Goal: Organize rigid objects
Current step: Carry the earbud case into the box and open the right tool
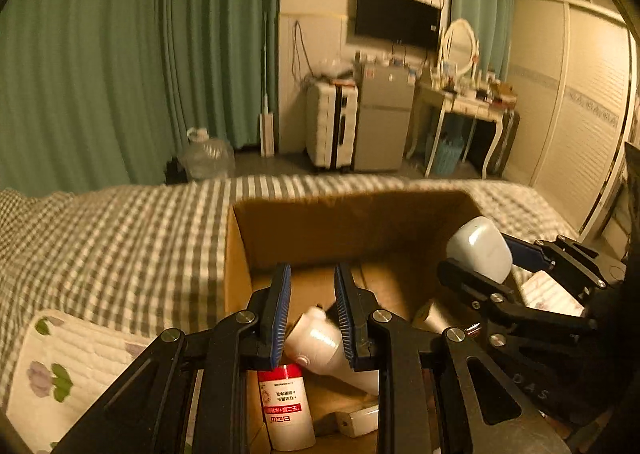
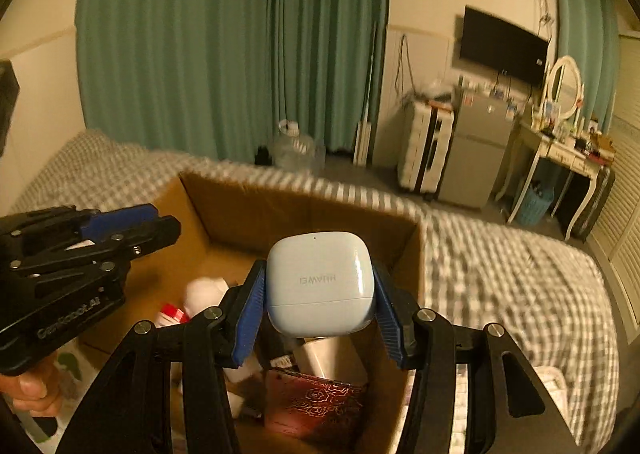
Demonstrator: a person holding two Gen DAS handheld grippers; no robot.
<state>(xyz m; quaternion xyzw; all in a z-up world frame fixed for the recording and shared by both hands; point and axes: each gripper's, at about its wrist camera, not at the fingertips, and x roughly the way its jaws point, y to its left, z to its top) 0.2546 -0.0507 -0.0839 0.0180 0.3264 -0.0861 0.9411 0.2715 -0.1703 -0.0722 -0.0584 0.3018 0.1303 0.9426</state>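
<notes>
**Earbud case held over the cardboard box**

Left wrist view: the left gripper (image 1: 312, 294) hangs over the open cardboard box (image 1: 240, 254) on the checked bed (image 1: 120, 234); its blue fingers (image 1: 280, 306) are clenched with nothing between them. Below and beyond them lie a white bottle (image 1: 320, 342) and a red-capped tube (image 1: 286, 406). Off to their right is the right gripper.

Right wrist view: the right gripper (image 2: 320, 286) fingers (image 2: 250, 314) grasp a pale blue earbud case (image 2: 320, 282) by its sides, above the box interior, with a dark red patterned box (image 2: 312, 402) beneath.
</notes>
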